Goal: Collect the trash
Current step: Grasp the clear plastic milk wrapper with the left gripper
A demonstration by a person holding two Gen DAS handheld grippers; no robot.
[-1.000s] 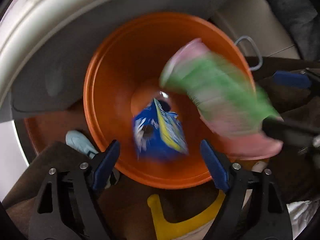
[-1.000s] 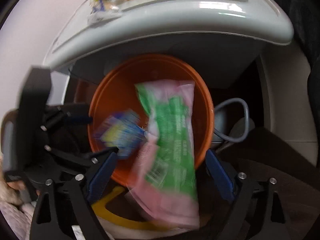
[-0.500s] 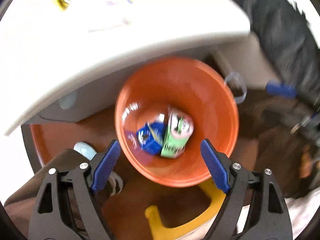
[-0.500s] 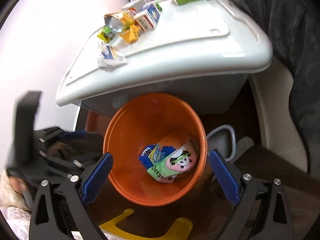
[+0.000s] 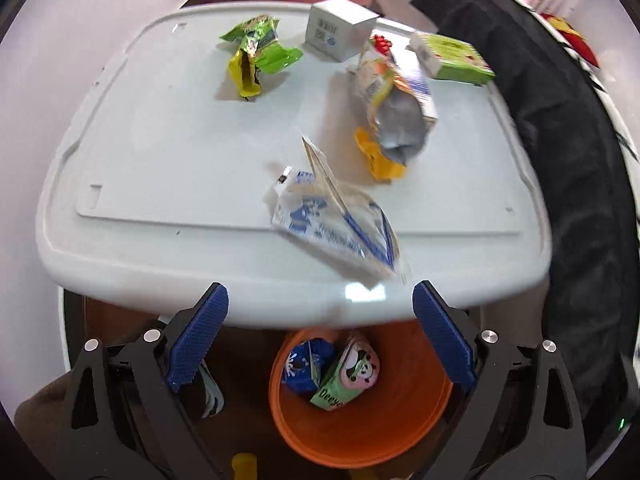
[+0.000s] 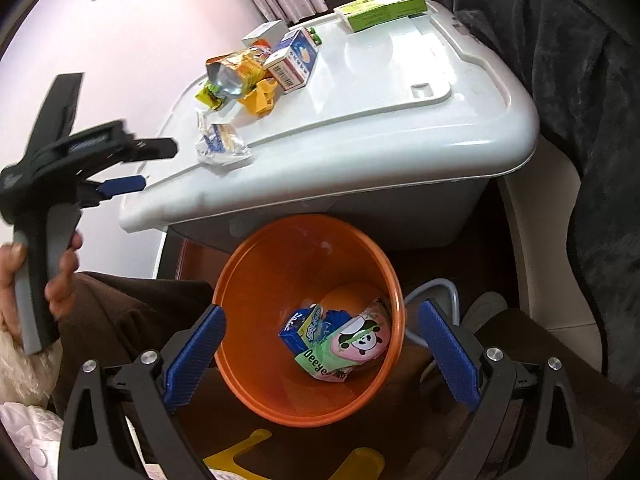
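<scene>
Here the left gripper is opening its jaws with nothing between them; a clear blue-printed wrapper lies on the white lid just beyond its fingertips. The right gripper stands wide and empty over the orange bin, where a panda packet and blue carton lie between its fingers.

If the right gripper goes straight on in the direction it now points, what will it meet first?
Probably the inside of the orange bin. The right gripper is open and empty above the bin's mouth, so it would likely reach the pink panda packet at the bottom, though depth is unclear.
</scene>
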